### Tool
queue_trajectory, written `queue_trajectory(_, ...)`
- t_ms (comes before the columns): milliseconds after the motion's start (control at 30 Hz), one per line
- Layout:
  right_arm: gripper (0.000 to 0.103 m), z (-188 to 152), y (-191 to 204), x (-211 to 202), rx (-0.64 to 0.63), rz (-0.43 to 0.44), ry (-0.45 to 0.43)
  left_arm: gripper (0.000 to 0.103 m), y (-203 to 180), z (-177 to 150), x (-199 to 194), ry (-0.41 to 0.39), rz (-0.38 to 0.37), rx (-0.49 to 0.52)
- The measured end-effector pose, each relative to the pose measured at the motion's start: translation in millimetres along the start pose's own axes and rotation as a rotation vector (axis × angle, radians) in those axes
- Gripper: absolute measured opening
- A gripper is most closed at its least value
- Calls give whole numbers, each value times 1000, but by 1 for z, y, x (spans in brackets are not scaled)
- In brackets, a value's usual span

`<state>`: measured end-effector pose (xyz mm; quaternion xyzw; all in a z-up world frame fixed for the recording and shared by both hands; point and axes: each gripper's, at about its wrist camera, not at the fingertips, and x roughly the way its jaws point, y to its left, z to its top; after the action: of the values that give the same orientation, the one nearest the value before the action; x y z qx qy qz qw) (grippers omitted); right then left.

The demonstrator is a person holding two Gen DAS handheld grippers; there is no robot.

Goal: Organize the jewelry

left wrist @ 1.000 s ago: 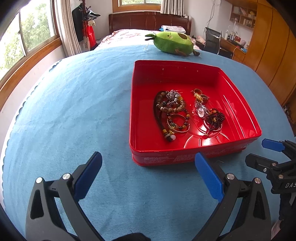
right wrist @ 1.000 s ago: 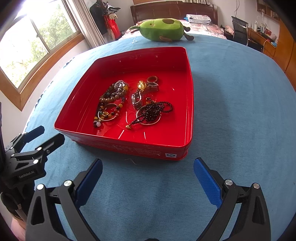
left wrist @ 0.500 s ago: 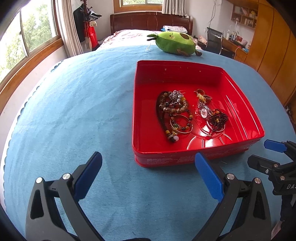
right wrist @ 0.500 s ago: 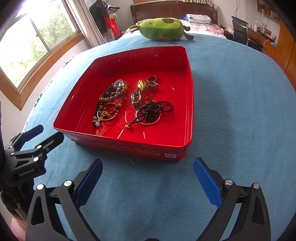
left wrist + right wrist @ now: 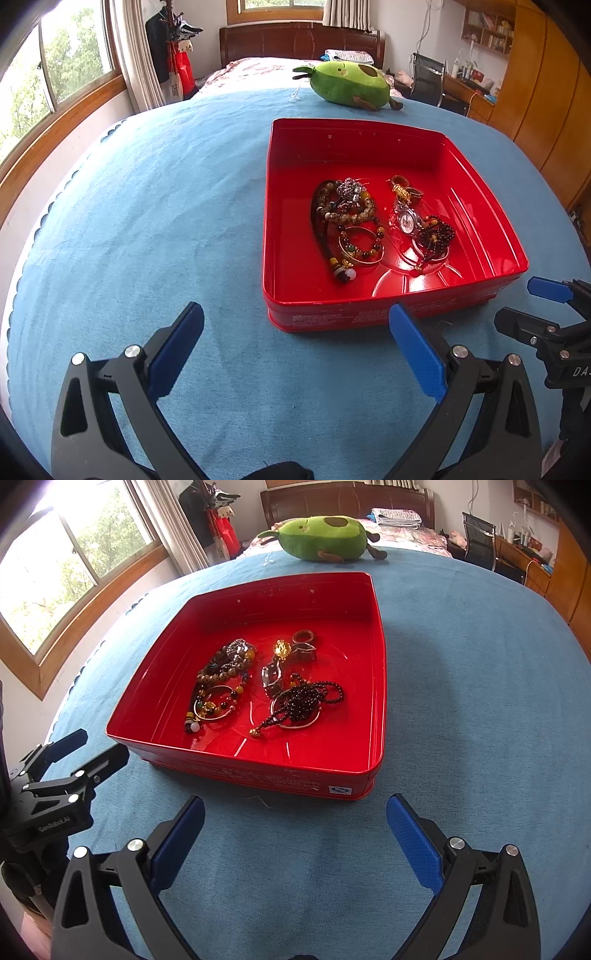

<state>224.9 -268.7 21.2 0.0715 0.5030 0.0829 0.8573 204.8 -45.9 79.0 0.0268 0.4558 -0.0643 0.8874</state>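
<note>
Approach step. Left gripper (image 5: 295, 347) and right gripper (image 5: 295, 830), jaws spread wide and empty, hover at lower frame. Jewelry (image 5: 258, 683) lies heaped (tangled) mid-frame in the red tray (image 5: 376, 657); next, select one piece.

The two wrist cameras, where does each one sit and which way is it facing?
Left wrist: on the left hand-held gripper, open, facing the red tray from its near-left; right hand-held gripper at the right edge.
Right wrist: on the right gripper, open, facing the tray's near-right corner; left gripper at left.
Shared: tray, jewelry, avocado plush, blue cloth.
</note>
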Motion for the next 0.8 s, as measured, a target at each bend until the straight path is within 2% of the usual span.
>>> queue_trajectory(800,99,0,0,0,-1,-1,1,100,0,0,1,2,6,0)
